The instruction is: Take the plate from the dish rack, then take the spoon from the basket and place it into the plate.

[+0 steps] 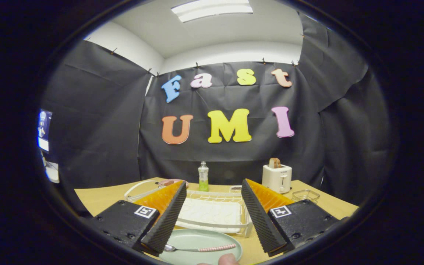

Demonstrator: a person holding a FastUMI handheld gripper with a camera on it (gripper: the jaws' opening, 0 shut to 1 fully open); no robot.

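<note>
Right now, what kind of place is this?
Probably a pretend kitchen in a cloth-walled booth: a toaster, a dish rack and a spoon lying on a plate, between the open gripper fingers.

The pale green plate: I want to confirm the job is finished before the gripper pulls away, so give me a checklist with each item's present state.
1. Pale green round plate out of the white wire dish rack, on the wooden table: ok.
2. Metal spoon with pink striped handle lying in the plate: ok.
3. Gripper fingers open, gripping nothing: ok.
4. Spoon lies between the fingers, apart from both: ok.
5. Fingertip at the plate's near rim, contact: cannot tell.
</note>
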